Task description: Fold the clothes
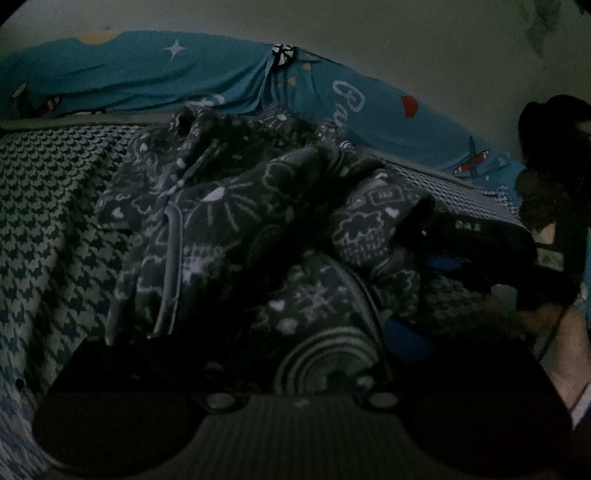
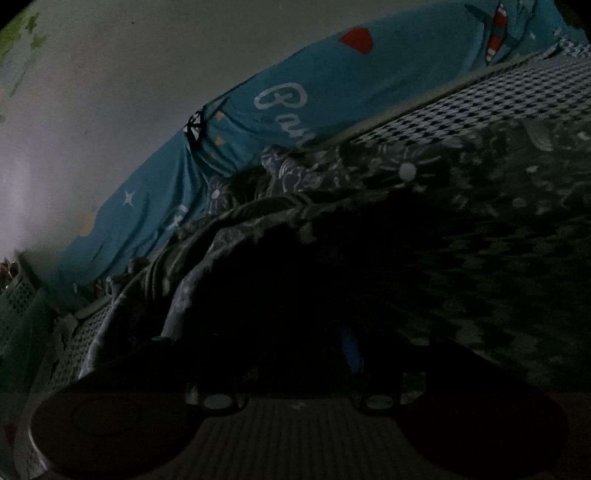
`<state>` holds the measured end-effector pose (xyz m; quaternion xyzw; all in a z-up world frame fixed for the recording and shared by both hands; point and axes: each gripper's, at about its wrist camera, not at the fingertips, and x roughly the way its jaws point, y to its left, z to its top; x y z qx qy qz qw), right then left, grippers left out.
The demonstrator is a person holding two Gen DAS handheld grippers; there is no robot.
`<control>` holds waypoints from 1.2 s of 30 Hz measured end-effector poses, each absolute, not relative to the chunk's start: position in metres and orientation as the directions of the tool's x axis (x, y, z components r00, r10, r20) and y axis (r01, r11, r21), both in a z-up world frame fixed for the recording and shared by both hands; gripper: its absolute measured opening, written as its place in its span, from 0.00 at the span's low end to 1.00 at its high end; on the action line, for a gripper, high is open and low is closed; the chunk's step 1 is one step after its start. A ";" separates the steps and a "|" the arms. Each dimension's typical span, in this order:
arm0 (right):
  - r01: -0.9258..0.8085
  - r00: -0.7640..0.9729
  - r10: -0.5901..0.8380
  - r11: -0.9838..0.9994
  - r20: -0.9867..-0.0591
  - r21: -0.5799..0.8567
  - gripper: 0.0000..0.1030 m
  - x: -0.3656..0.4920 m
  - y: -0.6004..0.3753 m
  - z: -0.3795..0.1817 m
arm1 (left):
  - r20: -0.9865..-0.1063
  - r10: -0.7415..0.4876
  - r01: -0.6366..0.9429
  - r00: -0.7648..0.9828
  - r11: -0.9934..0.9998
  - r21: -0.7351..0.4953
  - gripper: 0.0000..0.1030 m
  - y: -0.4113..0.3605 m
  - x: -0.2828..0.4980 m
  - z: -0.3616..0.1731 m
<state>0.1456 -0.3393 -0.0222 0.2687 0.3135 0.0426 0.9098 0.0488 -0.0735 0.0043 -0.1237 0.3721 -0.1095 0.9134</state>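
Very dark in both views; fingertips of both grippers lost in shadow and cloth.

Left gripper [image 1: 295, 350]: buried under bunched garment [image 1: 229, 221], fingers not visible, only the housing at bottom of frame. Cannot tell whether open, closed or gripping. Cloth lies directly over and ahead of it.

Right gripper [image 2: 295, 350]: same, black region ahead hides the fingers; state unreadable. Small blue patch just ahead of it, could be a pad, too dark to confirm.

One garment counted: dark grey with white doodle print (suns, clouds, rainbow arcs), crumpled, heaped ahead of the left gripper and spreading ahead and to the right of the right gripper [image 2: 406, 177]. Edges and shape hard to trace; sleeve or leg not distinguishable.

Underneath: bed with houndstooth cover [image 1: 44, 206], showing left of the left gripper and beyond the pile.

Beyond the bed: one blue printed sheet [image 1: 147, 74] against a pale wall [image 1: 406, 33], white lettering cut off by the pile, one black clip near its top.

Far right of left view: second device and part of a person's hand [image 1: 570, 354], mostly cut off.

Lower left of right view: one green perforated basket [image 2: 18, 306], partly out of frame.
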 end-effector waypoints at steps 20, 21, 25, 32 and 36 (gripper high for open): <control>0.061 0.809 0.238 0.876 -0.538 0.479 0.12 0.148 -0.323 -0.015 | -0.666 -0.276 0.049 0.693 0.940 -0.338 1.00 -0.073 0.058 0.000; 0.058 0.814 0.232 0.879 -0.532 0.473 0.12 0.143 -0.324 -0.009 | -0.664 -0.278 0.048 0.694 0.938 -0.343 1.00 -0.071 0.058 0.000; 0.045 0.838 0.212 0.892 -0.503 0.451 0.12 0.120 -0.328 0.013 | -0.654 -0.292 0.049 0.698 0.930 -0.363 1.00 -0.067 0.057 0.001; 0.025 0.871 0.173 0.919 -0.460 0.394 0.11 0.067 -0.336 0.032 | -0.641 -0.297 0.049 0.708 0.926 -0.376 1.00 -0.064 0.047 0.004; 0.011 0.876 0.144 0.948 -0.461 0.318 0.11 0.028 -0.332 0.032 | -0.628 -0.311 0.059 0.713 0.920 -0.388 1.00 -0.064 0.035 0.006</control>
